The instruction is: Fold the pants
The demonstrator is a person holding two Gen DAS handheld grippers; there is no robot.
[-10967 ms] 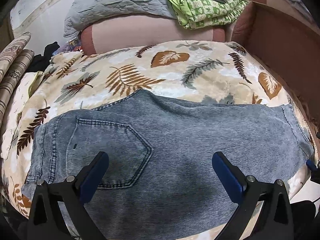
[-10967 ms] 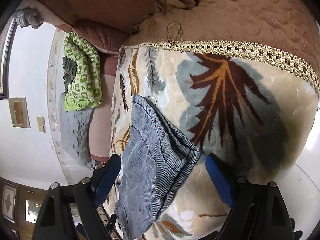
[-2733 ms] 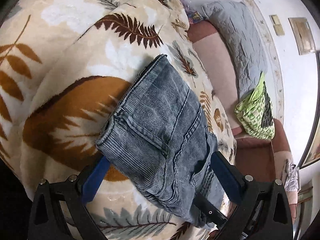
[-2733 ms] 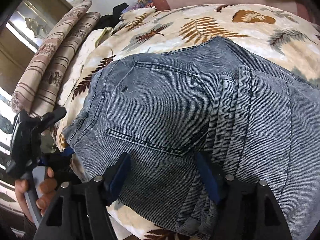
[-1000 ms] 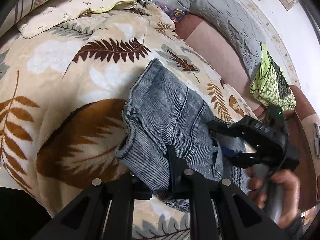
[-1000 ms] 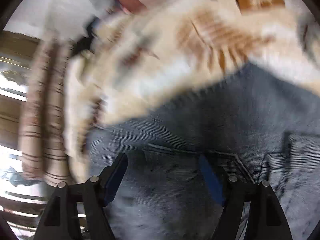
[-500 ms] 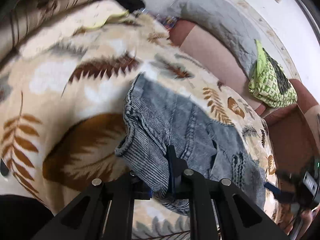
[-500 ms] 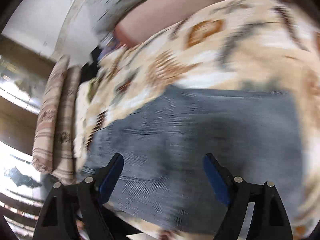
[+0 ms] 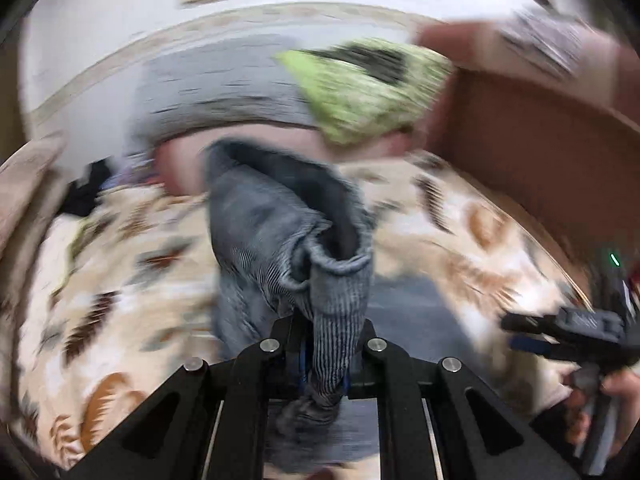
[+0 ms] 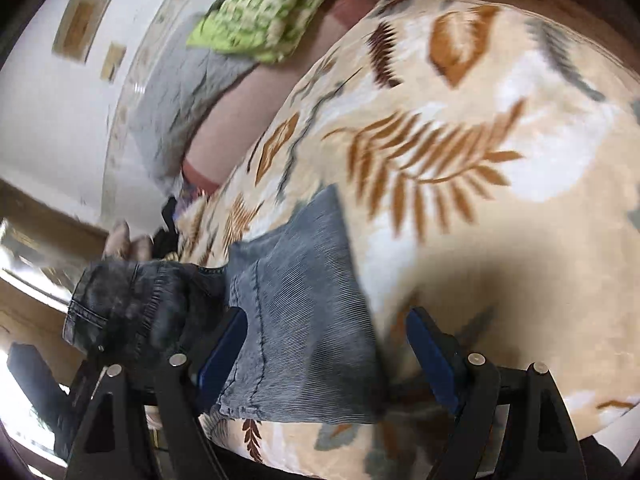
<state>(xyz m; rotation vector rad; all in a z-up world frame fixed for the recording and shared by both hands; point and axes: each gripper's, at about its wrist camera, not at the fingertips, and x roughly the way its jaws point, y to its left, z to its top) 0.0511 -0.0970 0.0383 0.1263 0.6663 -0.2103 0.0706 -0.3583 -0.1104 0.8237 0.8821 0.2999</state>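
Observation:
The blue denim pants (image 9: 272, 232) lie on a leaf-patterned blanket (image 9: 120, 280). My left gripper (image 9: 326, 364) is shut on a bunched end of them and holds that end up off the blanket, so the fabric hangs in front of the camera. The left wrist view is blurred. My right gripper (image 9: 516, 334) shows at its right edge, held in a person's hand (image 9: 580, 412). In the right wrist view my right gripper (image 10: 326, 354) is open just above the flat part of the pants (image 10: 304, 300), its pads apart from the cloth. The lifted end (image 10: 128, 300) hangs dark at the left.
The blanket (image 10: 460, 140) covers a sofa seat. Behind it lie a green patterned cloth (image 9: 360, 92) and a grey quilted pillow (image 9: 224, 84) on the backrest. A brown sofa arm (image 9: 540, 152) rises at the right. Striped cushions (image 9: 24, 184) stand at the left.
My left gripper has rolled and swung up with the pants end in it, lifting the fabric off the blanket. My right gripper has slid sideways along the pants to their other edge.

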